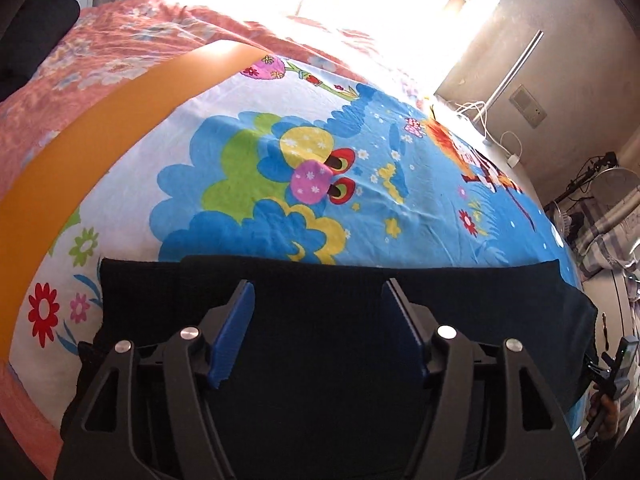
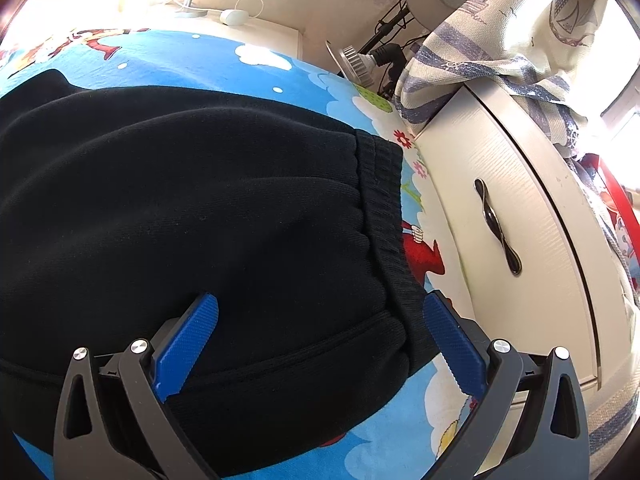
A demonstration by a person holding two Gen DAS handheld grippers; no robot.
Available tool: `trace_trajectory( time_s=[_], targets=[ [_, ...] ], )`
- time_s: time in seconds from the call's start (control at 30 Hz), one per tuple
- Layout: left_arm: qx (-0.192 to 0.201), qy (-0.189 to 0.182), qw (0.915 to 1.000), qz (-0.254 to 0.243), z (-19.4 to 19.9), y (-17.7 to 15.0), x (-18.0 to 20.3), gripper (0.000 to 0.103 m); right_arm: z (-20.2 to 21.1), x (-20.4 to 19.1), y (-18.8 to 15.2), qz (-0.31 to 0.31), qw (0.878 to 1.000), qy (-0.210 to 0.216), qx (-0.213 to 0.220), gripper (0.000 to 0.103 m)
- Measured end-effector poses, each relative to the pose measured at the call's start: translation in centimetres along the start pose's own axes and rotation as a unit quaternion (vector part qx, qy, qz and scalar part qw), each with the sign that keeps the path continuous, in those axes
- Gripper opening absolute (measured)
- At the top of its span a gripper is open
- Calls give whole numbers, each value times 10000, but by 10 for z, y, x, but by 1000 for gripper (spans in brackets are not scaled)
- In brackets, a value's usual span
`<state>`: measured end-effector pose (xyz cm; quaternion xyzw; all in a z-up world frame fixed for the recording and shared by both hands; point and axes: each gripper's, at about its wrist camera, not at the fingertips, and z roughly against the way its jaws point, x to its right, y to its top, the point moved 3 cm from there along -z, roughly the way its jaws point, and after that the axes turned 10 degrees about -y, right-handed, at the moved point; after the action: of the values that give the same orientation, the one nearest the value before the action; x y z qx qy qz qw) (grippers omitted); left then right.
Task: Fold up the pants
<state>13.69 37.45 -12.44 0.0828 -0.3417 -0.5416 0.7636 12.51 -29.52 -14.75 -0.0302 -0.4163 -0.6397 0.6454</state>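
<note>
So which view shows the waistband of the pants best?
The right wrist view. There the ribbed waistband runs clearly down the edge of the black pants, between the open right gripper fingers. The left wrist view shows only flat black cloth; no waistband can be told.

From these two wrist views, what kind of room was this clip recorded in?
Most likely a bedroom. The black pants lie on a bed covered with a bright cartoon-print sheet; a white cabinet with a drawer handle stands right beside it, and a floral quilt is bunched at the far end.
</note>
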Motion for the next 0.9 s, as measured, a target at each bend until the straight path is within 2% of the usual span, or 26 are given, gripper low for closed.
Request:
trace_trajectory(
  time_s=[0.03,0.13,0.17,0.2,0.23,0.27,0.37,0.47,0.63,0.73,0.9],
  targets=[
    [-148,175,9997,68,-6,-2,-10,60,2,3,0,-13,10000,-58,5,99],
    [-88,-395,9974,592,6,0,-35,45,6,23,0,-288,9991,-301,59,99],
    [12,-464,9969,643,17,3,-38,45,3,31,-1,-401,9986,-338,24,99],
    [124,-460,9972,585,28,8,-39,48,-3,37,-3,-444,9983,-364,-60,99],
    [225,-288,9979,536,40,12,-41,67,-11,39,-5,-387,9983,-391,-179,99],
    [275,-177,9980,548,50,14,-45,74,-20,38,-8,-283,9985,-387,-277,99],
    [336,-494,9938,941,70,16,-68,75,-27,43,-12,-309,9991,-158,-244,99],
    [219,-771,9895,1205,75,5,-87,74,-25,43,-11,-195,9991,-288,-222,99],
    [129,-705,9836,1655,69,-18,-119,72,-23,43,-13,-84,9990,-389,-226,99],
    [354,-760,9778,1921,83,-33,-130,70,-26,44,-13,-128,9989,-364,-266,99],
    [549,-811,9736,2060,114,-70,-125,70,-21,35,-9,45,9973,-703,-195,99]
  ],
)
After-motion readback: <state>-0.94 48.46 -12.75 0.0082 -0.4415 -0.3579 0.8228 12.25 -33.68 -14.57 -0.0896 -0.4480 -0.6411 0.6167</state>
